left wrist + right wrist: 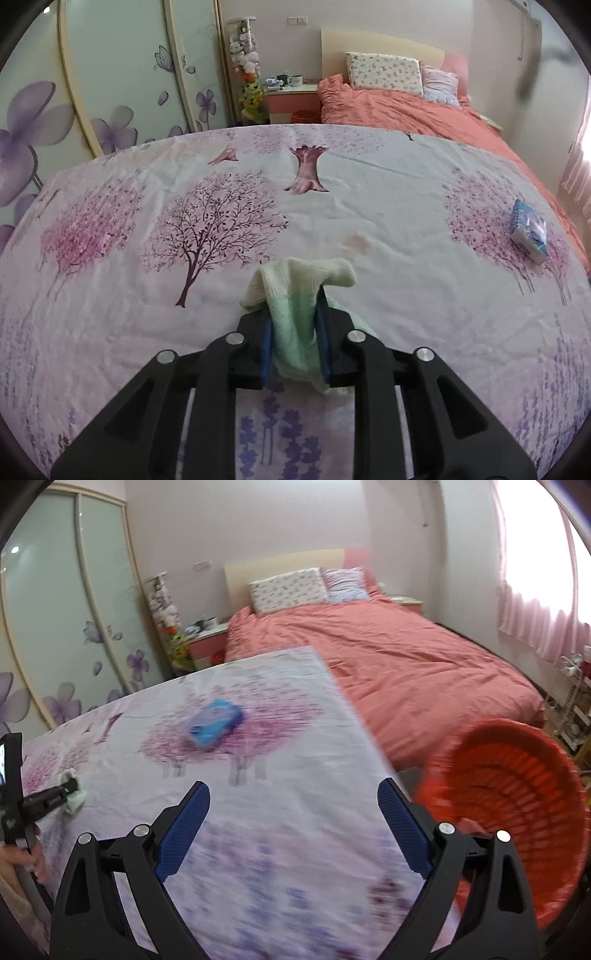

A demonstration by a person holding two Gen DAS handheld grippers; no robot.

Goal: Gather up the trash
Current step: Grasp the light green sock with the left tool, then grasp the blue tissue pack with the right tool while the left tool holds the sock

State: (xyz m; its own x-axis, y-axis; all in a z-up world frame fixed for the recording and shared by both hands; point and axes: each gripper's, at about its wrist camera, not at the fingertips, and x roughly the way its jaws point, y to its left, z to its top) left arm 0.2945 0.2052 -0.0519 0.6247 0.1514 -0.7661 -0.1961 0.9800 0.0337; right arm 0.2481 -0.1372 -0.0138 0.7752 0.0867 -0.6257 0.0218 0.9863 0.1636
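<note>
My left gripper (295, 325) is shut on a pale green and cream cloth (295, 295), held just above the flower-print tablecloth (221, 221). It also shows at the far left of the right wrist view (68, 794), with the cloth (75, 801) in it. A blue tissue pack (529, 230) lies on the table's right side, and shows blurred in the right wrist view (216, 725). My right gripper (293, 823) is wide open and empty above the table's near right part. A red basket (517, 812) stands beside the table's right edge.
A bed with a coral cover (388, 657) and pillows (384, 74) lies behind the table. A nightstand (291, 101) and stacked plush toys (245, 55) stand by the wardrobe doors (110, 92). A pink curtain (535, 572) hangs at right.
</note>
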